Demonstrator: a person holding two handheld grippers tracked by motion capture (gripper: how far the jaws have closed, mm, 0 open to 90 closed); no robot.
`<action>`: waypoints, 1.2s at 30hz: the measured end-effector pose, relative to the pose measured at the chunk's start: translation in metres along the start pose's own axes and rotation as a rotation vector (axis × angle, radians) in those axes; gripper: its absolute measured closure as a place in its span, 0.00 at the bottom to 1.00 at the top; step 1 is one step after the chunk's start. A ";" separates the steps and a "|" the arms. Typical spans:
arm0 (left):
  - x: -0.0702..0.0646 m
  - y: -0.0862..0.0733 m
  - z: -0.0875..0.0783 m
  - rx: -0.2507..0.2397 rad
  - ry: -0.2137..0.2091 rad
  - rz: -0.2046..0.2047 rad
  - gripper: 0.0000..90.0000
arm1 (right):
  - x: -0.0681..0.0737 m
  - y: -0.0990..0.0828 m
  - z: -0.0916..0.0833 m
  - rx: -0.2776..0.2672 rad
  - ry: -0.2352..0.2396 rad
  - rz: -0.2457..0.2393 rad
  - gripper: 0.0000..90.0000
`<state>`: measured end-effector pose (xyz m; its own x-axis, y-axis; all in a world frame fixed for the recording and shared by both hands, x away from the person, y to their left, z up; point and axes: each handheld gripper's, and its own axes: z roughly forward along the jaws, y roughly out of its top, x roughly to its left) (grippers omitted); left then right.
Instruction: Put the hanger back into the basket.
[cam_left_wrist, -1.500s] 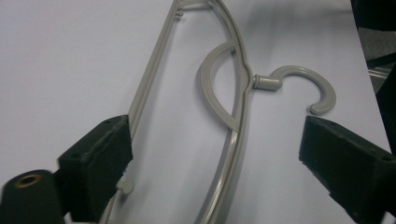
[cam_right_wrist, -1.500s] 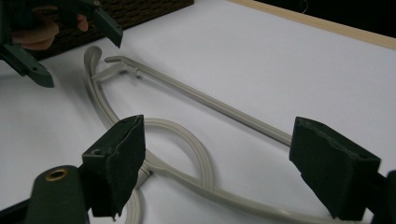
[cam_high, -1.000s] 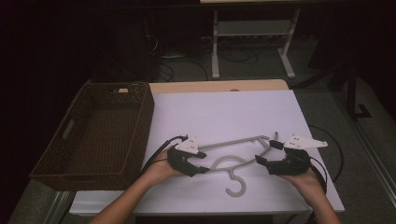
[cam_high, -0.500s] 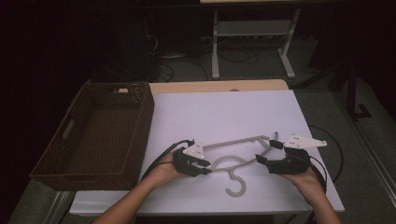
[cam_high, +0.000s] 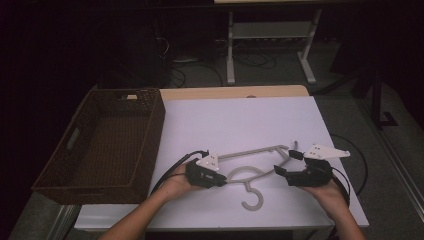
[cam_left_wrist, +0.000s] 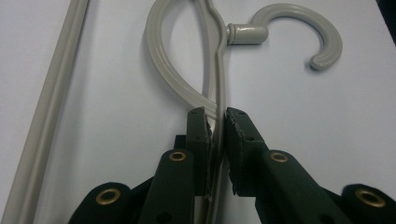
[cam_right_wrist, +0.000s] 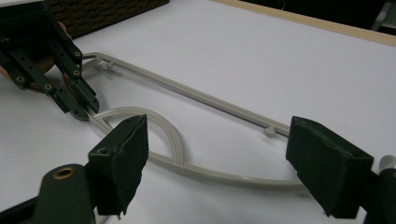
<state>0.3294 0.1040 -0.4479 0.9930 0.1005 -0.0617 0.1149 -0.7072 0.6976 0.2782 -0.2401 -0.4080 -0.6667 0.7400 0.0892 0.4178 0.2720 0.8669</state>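
Left tongs clamp the hanger, right tongs gape, on white table in dark room

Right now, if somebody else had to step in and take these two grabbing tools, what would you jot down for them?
Left gripper: jaws have just closed on the grey hanger, pinching its shoulder near the neck.
Right gripper: jaws open, straddling the hanger's other end, not yet gripping.
Hanger lies flat on the white table, hook toward the person. Wicker basket sits to the left.
Done: left grip. Left: close the right jaws, probably lift.
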 end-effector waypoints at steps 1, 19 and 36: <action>0.000 0.000 0.000 -0.003 -0.003 -0.005 0.90 | 0.000 0.000 0.000 0.001 0.000 0.002 0.23; -0.002 0.007 -0.003 0.023 -0.005 -0.052 0.91 | -0.002 0.000 -0.003 -0.005 -0.007 0.003 0.24; -0.001 0.017 -0.029 -0.079 0.059 -0.067 0.91 | -0.002 0.001 -0.005 -0.025 -0.020 0.006 0.24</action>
<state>0.3291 0.1117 -0.4154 0.9796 0.1886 -0.0695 0.1764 -0.6405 0.7474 0.2769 -0.2442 -0.4054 -0.6516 0.7538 0.0853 0.4064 0.2520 0.8782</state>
